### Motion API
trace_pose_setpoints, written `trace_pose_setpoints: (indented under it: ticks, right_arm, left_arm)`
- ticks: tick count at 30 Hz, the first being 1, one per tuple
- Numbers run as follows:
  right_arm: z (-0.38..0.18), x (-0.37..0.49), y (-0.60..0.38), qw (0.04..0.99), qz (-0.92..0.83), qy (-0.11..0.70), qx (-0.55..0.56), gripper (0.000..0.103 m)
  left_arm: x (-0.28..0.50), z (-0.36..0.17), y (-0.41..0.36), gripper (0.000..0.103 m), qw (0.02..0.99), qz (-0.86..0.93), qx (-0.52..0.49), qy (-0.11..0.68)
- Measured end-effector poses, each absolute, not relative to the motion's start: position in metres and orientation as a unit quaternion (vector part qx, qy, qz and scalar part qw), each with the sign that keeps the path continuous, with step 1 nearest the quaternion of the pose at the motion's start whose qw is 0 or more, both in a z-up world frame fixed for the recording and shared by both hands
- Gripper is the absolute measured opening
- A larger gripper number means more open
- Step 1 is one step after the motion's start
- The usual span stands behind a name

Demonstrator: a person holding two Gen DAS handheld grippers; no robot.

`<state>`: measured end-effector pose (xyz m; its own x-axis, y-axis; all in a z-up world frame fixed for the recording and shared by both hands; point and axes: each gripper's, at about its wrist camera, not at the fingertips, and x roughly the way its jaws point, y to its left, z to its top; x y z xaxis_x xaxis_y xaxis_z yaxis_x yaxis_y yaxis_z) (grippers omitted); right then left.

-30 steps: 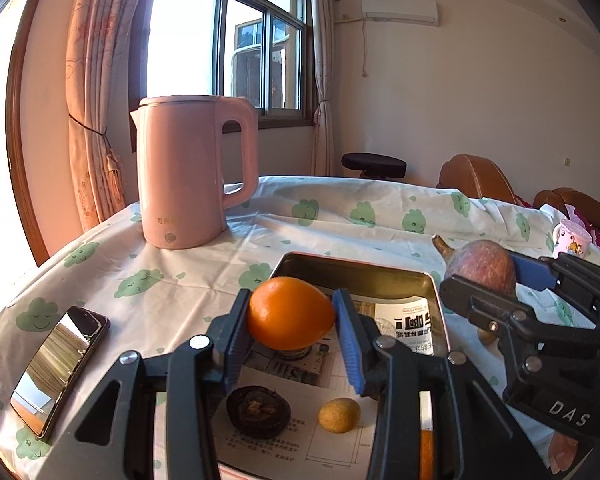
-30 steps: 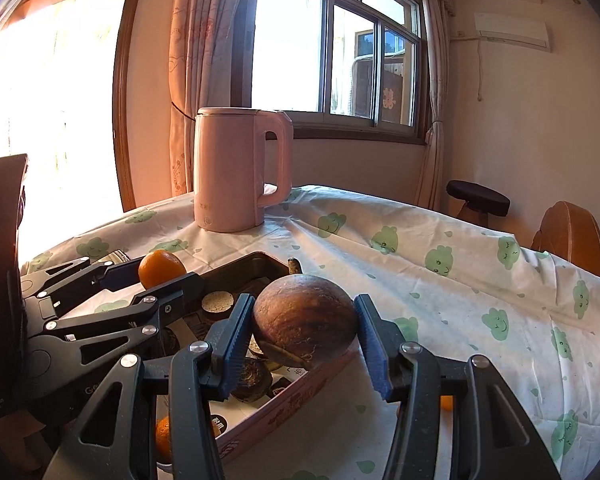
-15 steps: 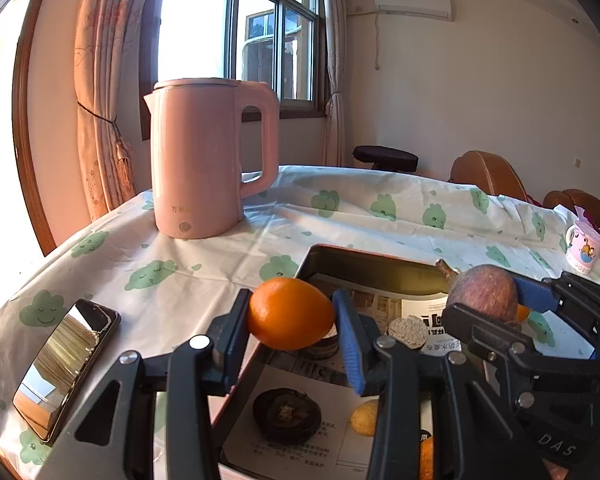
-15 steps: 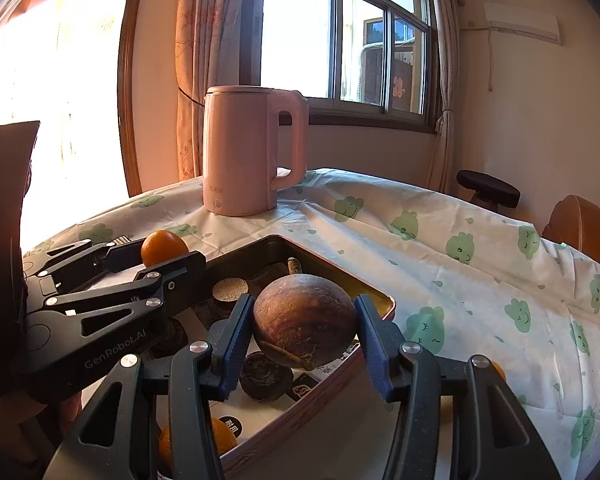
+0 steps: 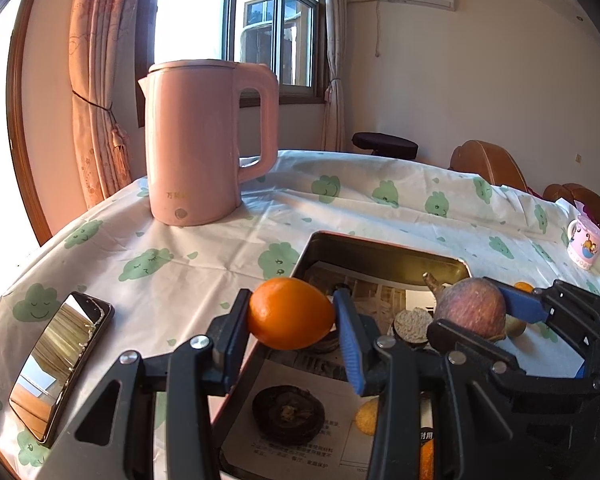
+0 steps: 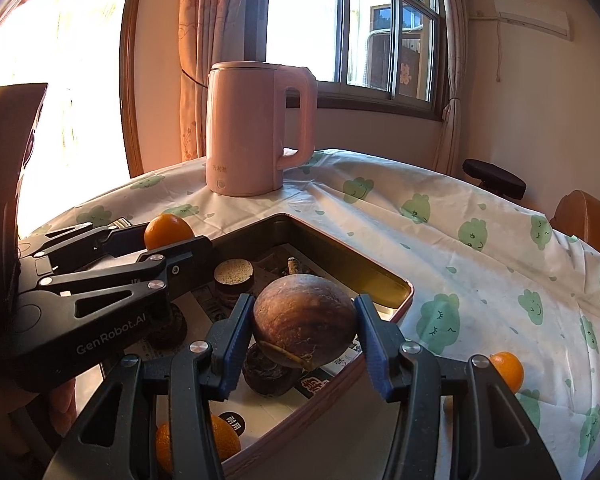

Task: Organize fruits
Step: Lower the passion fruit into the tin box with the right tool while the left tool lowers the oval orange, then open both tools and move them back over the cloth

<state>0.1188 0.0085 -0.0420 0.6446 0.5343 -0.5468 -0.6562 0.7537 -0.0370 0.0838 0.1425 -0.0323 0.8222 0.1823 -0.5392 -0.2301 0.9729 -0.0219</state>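
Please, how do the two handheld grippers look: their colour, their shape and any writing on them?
Both the left gripper and the right gripper are matte black, built of angular linkage bars with silver rivets. Their fingers carry ribbed blue pads. White lettering "GenRobot.AI" runs along the left gripper's side. No cables show.

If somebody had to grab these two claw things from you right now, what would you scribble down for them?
Left gripper: shut on an orange, held above the tray's near-left edge.
Right gripper: shut on a brown round fruit, held over the metal tray.
In the tray: several dark round pieces and another orange at the near end.
Left to do: set both held fruits down; one orange lies on the tablecloth right of the tray.
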Motion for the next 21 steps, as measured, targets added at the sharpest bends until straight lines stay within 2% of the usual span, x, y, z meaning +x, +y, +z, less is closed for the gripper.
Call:
trace_pose_setpoints:
  ticks: [21]
  right_arm:
    - [-0.0468,0.1224,0.0134,0.888,0.342,0.281,-0.124,0.053]
  left_arm:
    - [0.0868,-0.0345,0.1408,0.044,0.951,0.111,-0.034,0.285]
